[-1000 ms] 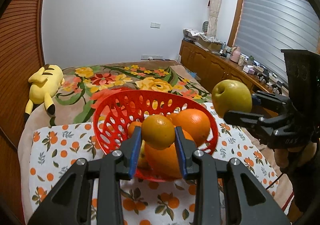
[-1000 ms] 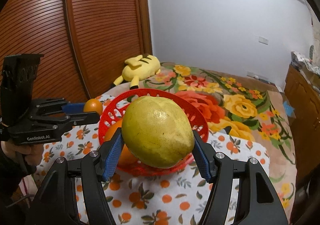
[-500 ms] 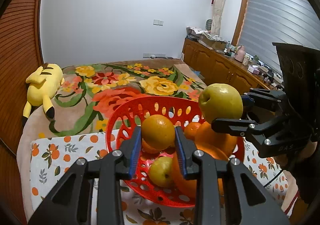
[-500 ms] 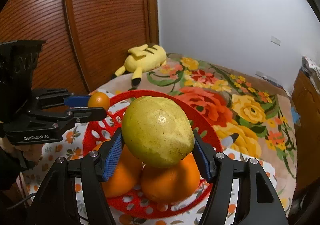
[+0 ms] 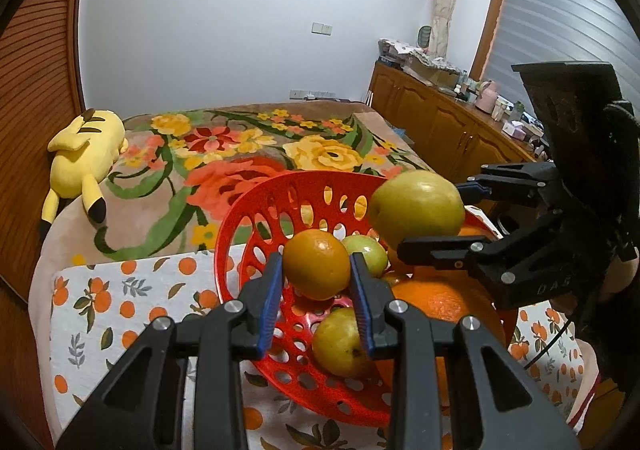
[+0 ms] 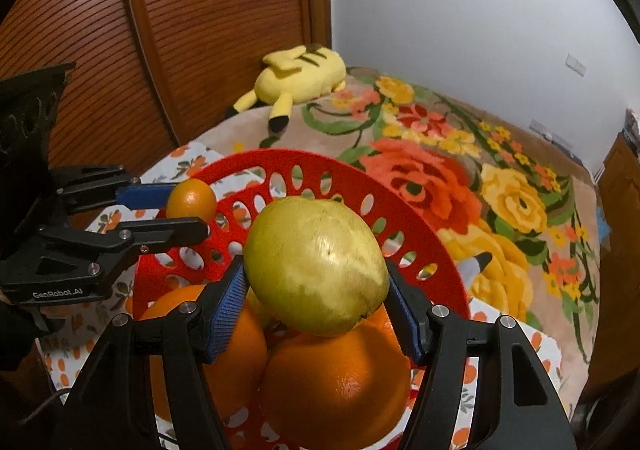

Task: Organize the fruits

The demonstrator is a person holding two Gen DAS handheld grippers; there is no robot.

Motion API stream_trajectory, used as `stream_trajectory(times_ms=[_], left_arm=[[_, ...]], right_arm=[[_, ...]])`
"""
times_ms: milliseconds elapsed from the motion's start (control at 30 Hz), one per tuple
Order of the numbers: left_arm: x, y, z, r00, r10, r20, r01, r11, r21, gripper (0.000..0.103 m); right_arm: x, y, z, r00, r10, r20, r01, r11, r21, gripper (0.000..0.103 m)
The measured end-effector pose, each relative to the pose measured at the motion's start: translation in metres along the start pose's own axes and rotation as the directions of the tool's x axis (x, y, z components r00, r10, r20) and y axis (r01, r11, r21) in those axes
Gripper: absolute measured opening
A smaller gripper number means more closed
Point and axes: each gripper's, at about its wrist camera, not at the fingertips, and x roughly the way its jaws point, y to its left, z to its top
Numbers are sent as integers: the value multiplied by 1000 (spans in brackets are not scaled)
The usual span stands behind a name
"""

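Observation:
My left gripper (image 5: 316, 282) is shut on a small orange (image 5: 317, 265) and holds it over the near left side of the red perforated basket (image 5: 256, 218). My right gripper (image 6: 316, 302) is shut on a large yellow-green pear (image 6: 316, 264), held above the big oranges (image 6: 336, 386) in the basket (image 6: 424, 246). In the left wrist view the pear (image 5: 416, 208) and right gripper (image 5: 436, 218) hang over the basket's right side. Small yellow-green fruits (image 5: 340, 342) lie in the basket. In the right wrist view the left gripper (image 6: 176, 210) holds the small orange (image 6: 191, 199) at the basket's left rim.
The basket stands on an orange-print cloth (image 5: 108, 314) over a floral blanket (image 5: 240, 146). A yellow plush toy (image 5: 84, 154) lies at the far left. Wooden cabinets (image 5: 440, 122) with clutter line the right wall; a slatted wooden door (image 6: 160, 50) stands on the left.
Both grippers have moved forward over the basket with their fruits still held. The basket now fills more of both views and the small fruits inside it show.

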Motion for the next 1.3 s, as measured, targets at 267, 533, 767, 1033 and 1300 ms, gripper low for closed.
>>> stream_trajectory(times_ms=[267, 533, 767, 1033, 1300], left_arm=[[9, 4, -1, 1000, 8, -22, -8, 1000, -5, 31], [14, 4, 1, 1000, 16, -26, -16, 1000, -1, 31], [14, 7, 2, 999, 25, -28, -25, 1000, -3, 31], [13, 7, 2, 999, 43, -30, -43, 999, -10, 42], [-3, -3, -3, 997, 70, -26, -70, 997, -11, 47]], right_arm=[[-5, -4, 8, 1000, 18, 24, -19, 1000, 15, 67], [-21, -6, 3, 998, 2, 66, -5, 999, 38, 67], [-34, -6, -2, 995, -9, 100, 3, 998, 58, 67], [-43, 0, -13, 992, -19, 121, 10, 997, 72, 67], [-64, 3, -30, 989, -36, 147, 19, 994, 111, 67]])
